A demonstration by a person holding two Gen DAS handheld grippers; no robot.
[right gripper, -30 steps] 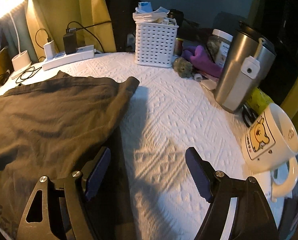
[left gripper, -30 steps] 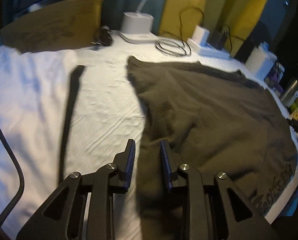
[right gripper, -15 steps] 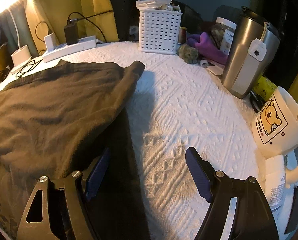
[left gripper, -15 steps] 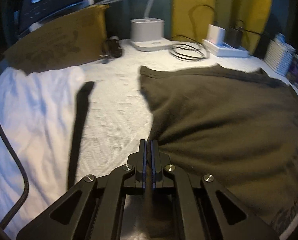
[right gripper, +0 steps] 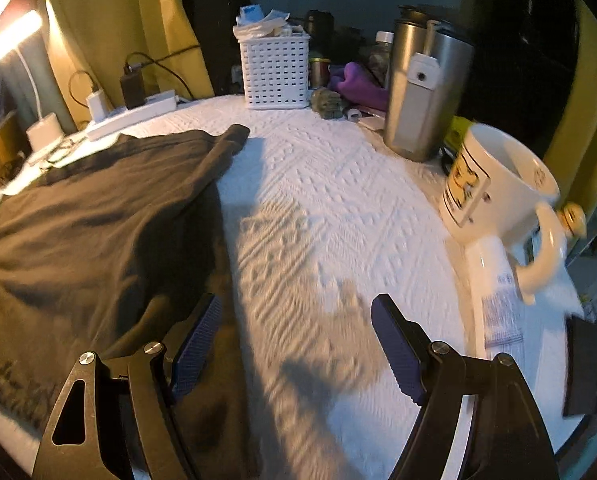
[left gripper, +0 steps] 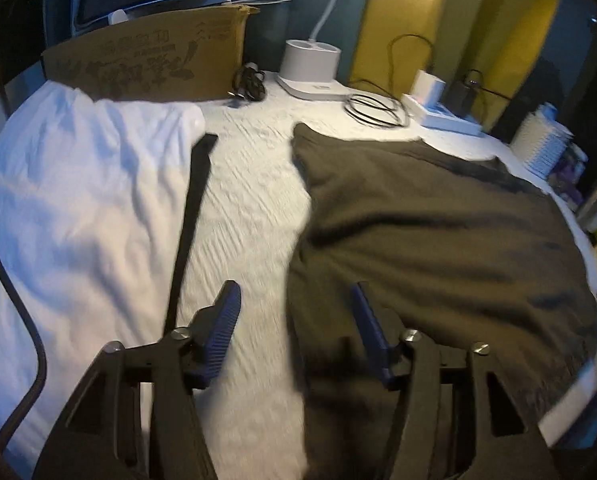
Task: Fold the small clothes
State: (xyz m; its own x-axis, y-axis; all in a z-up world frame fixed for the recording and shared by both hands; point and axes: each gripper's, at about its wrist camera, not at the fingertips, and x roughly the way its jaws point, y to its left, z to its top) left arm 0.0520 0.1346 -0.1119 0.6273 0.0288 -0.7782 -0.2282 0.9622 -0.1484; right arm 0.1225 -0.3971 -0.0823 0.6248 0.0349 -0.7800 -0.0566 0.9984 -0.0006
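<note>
A dark olive garment [left gripper: 438, 232] lies spread across the white-quilted table [right gripper: 330, 208], its near left edge running between the fingers of my left hand-held gripper [left gripper: 294, 320] — the jaws have just been opening and now stand apart, the pads clear of the cloth, so nothing is pinched. My right hand-held gripper [right gripper: 294, 340] hovers at the garment's opposite side, jaws wide and empty, the left finger above the dark hem and the right one above bare quilting. I judge the work to be at an early step: the piece is laid out nearly flat, with a few soft wrinkles and a rolled far corner near the white basket [right gripper: 276, 70], and no fold is made yet. The next move, as I read it, calls for both grippers to close on matching points of the near edge and carry it evenly over to the far one; the fabric looks soft and limp, so a shallow bite could slip. Room is tight on the right — a steel tumbler [right gripper: 422, 92] and a cream mug [right gripper: 494, 184] stand near the table's rim, well apart from the cloth but close to my right fingers' path. A white cloth [left gripper: 82, 200] and a dark strap [left gripper: 190, 220] lie to the left, apart from the garment.
</note>
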